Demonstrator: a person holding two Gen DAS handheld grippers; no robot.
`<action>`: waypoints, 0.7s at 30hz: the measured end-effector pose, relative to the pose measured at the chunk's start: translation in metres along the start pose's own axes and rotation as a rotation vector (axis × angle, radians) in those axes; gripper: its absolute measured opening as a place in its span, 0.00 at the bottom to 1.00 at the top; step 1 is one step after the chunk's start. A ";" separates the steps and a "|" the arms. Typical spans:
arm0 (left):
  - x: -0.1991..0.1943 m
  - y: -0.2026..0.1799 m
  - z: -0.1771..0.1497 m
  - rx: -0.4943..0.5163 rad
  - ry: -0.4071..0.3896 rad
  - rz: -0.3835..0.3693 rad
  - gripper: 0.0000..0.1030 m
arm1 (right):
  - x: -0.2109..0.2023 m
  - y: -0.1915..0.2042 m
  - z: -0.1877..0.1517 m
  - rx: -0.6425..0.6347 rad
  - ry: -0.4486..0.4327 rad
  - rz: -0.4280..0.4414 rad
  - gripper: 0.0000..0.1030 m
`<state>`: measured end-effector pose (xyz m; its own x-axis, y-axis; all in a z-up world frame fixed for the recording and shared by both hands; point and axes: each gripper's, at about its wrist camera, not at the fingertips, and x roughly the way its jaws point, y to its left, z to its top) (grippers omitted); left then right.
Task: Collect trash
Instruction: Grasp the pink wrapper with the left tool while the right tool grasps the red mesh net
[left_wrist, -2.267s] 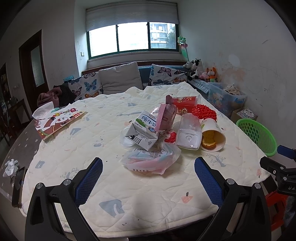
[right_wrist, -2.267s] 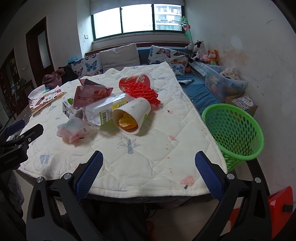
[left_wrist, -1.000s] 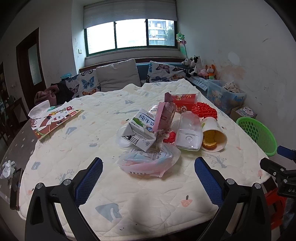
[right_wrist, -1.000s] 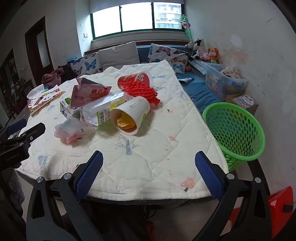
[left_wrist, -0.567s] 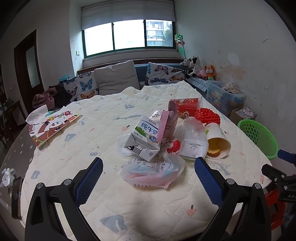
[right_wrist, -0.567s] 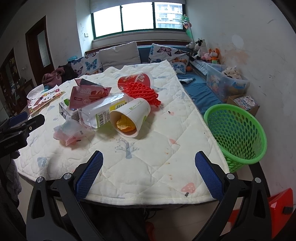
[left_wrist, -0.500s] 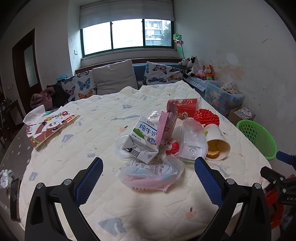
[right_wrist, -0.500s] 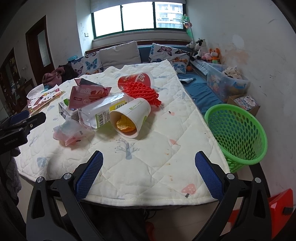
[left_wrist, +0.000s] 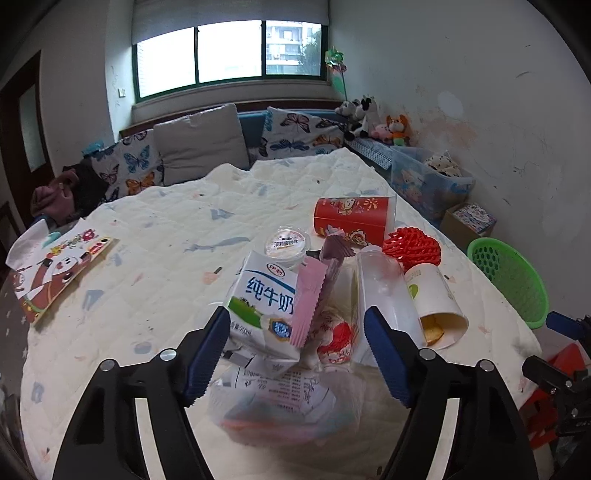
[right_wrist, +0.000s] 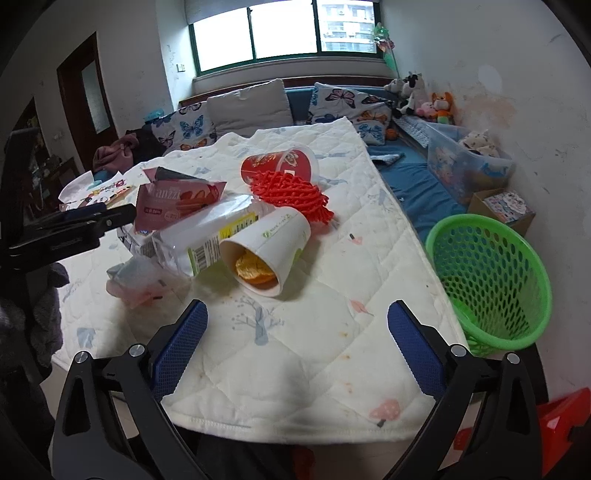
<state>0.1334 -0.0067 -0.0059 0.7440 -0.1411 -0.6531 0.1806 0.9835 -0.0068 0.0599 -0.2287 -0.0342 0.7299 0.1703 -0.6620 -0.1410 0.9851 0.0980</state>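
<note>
Closing jaws of the left gripper (left_wrist: 295, 350) frame a white milk carton (left_wrist: 264, 302) and a pink wrapper (left_wrist: 308, 295) at the near side of a trash pile; the blue pads do not yet press on either. A clear plastic bag (left_wrist: 284, 402) with printed paper inside lies just below the gripper, nearest the table edge. Right of the carton lie a clear plastic bottle (left_wrist: 384, 295) and a tipped white paper cup (right_wrist: 269, 245) with orange scraps inside. Farther back sit a red mesh sleeve (right_wrist: 291, 195), a red tub (right_wrist: 280, 164) on its side and a small round lidded cup (left_wrist: 287, 242). Everything rests on a cream quilted table cover (right_wrist: 332, 332). At right, the right gripper (right_wrist: 295, 350) hangs with its jaws wide apart and nothing between them, over the near table edge. A green mesh basket (right_wrist: 491, 280) stands on the floor just beside the table's right edge. A cartoon-printed bag (left_wrist: 55, 269) lies well apart at far left.
</note>
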 end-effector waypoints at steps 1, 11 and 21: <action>0.004 0.000 0.002 0.005 0.007 -0.006 0.67 | 0.004 -0.002 0.005 0.003 0.004 0.012 0.92; 0.036 0.001 0.012 0.041 0.058 -0.057 0.55 | 0.045 -0.025 0.057 0.045 0.055 0.125 0.82; 0.049 0.003 0.015 0.047 0.077 -0.093 0.27 | 0.106 -0.035 0.099 0.055 0.125 0.194 0.72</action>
<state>0.1801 -0.0120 -0.0263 0.6710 -0.2206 -0.7078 0.2776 0.9600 -0.0360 0.2081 -0.2426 -0.0347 0.6034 0.3555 -0.7138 -0.2313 0.9347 0.2700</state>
